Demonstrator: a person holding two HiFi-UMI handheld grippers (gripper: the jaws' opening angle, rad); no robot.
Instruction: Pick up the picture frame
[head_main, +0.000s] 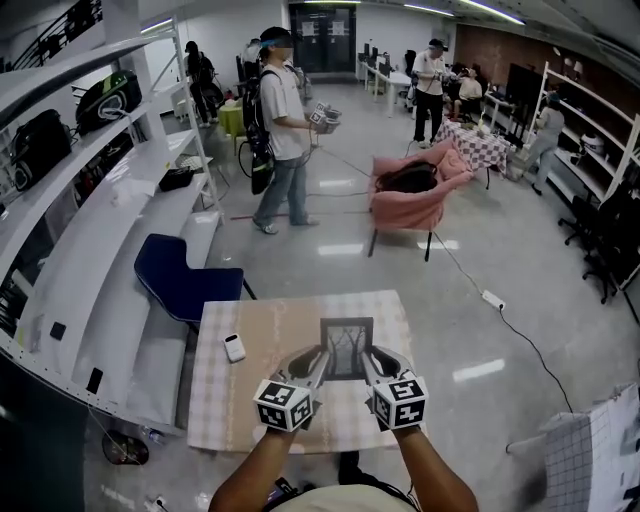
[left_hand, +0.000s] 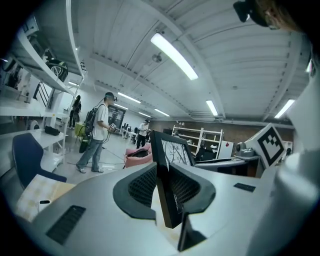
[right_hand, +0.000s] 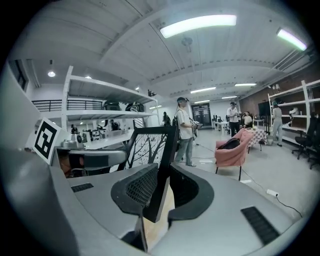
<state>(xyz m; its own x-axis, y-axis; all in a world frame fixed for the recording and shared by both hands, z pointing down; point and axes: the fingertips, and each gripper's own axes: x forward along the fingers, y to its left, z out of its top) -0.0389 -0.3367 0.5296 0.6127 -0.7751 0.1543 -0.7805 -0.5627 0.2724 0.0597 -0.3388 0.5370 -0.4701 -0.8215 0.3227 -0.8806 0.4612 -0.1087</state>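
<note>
Black moulding is filling the gap in both of our grippers: we are gripping the picture frame (head_main: 347, 347) by its left edge in the left gripper (head_main: 318, 365), whose jaws are pressing narrowly on the dark border, and we are pinching its right edge the same way in the right gripper (head_main: 374, 362). The frame is standing upright between the two, rising ahead of the jaws, and its bare-branch print is showing to the right of the left gripper and to the left of the right one. Below both grippers the checked tablecloth (head_main: 250, 410) is spreading out; we cannot tell whether the frame's lower edge is touching it. A small white device (head_main: 234, 347) is lying on the cloth to the left of the left gripper, apart from it. A pink armchair (head_main: 415, 195) is standing well ahead of the right gripper.
</note>
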